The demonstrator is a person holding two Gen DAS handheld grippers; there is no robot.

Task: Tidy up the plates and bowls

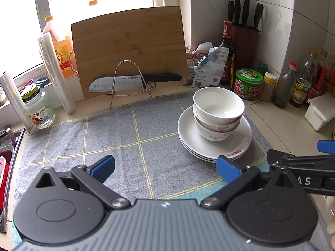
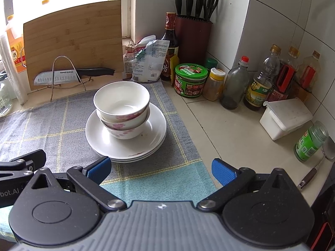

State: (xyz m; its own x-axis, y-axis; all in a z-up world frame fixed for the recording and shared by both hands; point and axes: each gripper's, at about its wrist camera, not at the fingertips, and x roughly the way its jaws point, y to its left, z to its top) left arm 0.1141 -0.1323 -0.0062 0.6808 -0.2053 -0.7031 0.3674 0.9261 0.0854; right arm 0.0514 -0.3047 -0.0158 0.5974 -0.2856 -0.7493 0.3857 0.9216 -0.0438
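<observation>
White bowls with pink flowers (image 1: 217, 113) (image 2: 122, 108) are nested on a stack of white plates (image 1: 240, 144) (image 2: 155, 133), which rests on a grey checked cloth (image 1: 117, 138) (image 2: 50, 125). My left gripper (image 1: 165, 168) is open and empty above the cloth, in front and to the left of the stack. My right gripper (image 2: 161, 170) is open and empty, just in front of the plates and slightly to their right. Each gripper shows at the edge of the other's view.
A bamboo cutting board (image 1: 129, 48) and a knife on a wire rack (image 1: 129, 79) stand at the back. Jars, bottles and a knife block (image 2: 192, 37) line the tiled corner. A white box (image 2: 286, 117) sits at right, a sink (image 1: 8, 156) at left.
</observation>
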